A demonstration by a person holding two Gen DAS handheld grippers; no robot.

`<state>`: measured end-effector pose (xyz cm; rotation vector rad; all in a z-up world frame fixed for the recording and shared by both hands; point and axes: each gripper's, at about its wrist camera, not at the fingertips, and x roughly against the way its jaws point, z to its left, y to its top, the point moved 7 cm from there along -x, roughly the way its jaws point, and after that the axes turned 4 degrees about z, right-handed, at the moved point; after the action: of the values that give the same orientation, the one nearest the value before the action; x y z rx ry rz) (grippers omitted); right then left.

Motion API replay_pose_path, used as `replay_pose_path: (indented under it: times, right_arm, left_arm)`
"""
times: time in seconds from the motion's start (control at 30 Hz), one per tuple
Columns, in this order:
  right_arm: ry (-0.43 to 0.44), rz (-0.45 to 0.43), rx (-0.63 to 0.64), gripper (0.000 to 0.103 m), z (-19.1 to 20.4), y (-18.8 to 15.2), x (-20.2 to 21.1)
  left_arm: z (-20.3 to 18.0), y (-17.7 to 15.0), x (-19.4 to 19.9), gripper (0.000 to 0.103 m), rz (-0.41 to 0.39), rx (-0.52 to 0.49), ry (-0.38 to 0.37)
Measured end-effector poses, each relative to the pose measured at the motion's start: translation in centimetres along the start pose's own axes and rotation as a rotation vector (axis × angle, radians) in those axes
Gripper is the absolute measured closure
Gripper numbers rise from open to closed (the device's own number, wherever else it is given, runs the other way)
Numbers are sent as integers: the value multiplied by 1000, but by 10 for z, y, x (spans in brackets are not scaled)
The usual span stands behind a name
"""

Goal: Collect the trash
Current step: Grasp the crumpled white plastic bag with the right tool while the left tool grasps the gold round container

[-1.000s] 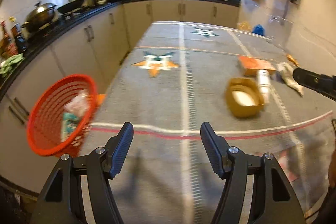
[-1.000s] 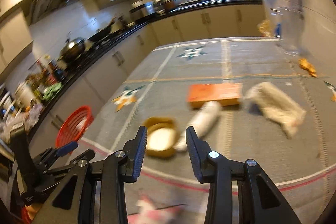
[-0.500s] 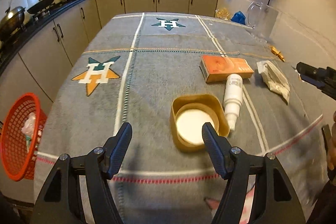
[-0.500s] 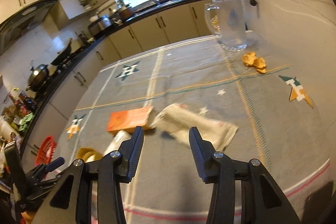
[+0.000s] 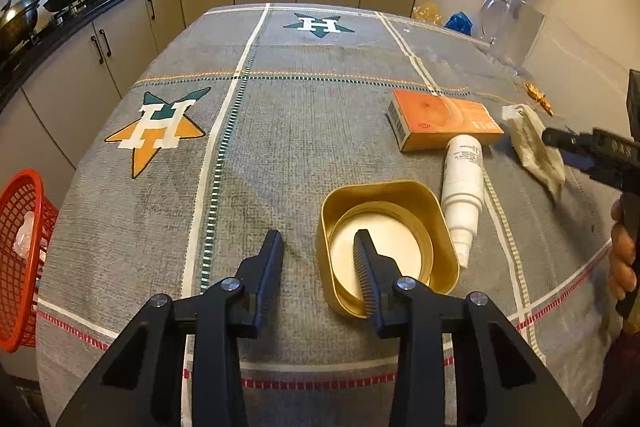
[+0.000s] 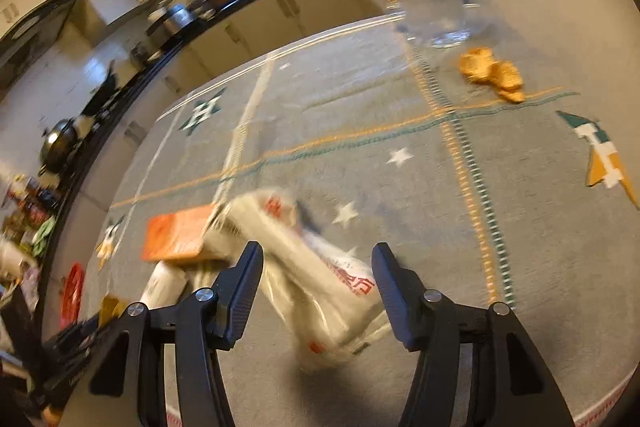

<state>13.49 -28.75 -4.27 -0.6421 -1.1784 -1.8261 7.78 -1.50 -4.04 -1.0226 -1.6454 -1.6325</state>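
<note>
On the table, the left gripper (image 5: 318, 247) has just narrowed, unclamped, astride the gold lid's (image 5: 440, 211) rim; the right gripper (image 6: 316, 259) has just widened over a blurred wrapper (image 6: 316, 267).

Both wrist views look steeply down, close, sharing the orange box (image 5: 442, 123)

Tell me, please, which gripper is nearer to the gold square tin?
Left. The left gripper straddles the gold square tin's near wall, one finger inside; the right gripper hovers over the crumpled white bag.

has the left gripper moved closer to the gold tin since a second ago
Yes. The left gripper has come toward the gold tin, away from the red basket; its jaws have just been closing astride the tin's wall.
</note>
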Motion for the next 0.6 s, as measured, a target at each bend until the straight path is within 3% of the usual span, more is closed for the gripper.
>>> replay_pose_path:
  times: [0.1,0.17,0.27,0.4,0.47,0.6]
  right_arm:
    - [0,37,106,40,19,-11,-7]
    - [-75,31,188,40,30,-16,-11]
    - [-163,-14,225,40,31,-13,-11]
    - [-167,-18,219,42,29,-14,-15]
    - [-169,1,221,52,30,-15,-22]
    - [-182,-11,245,61,37,-15,-25]
  left_arm:
    - [0,-1,0,67,-14,15,-5]
    - [-1,0,-1,67,-17,20,0]
    - [-3,1,-2,67,-14,25,7]
    - [-5,1,-2,67,-19,26,3]
    - [-6,1,-2,65,-24,20,6]
    - [-6,1,-2,64,-34,16,3]
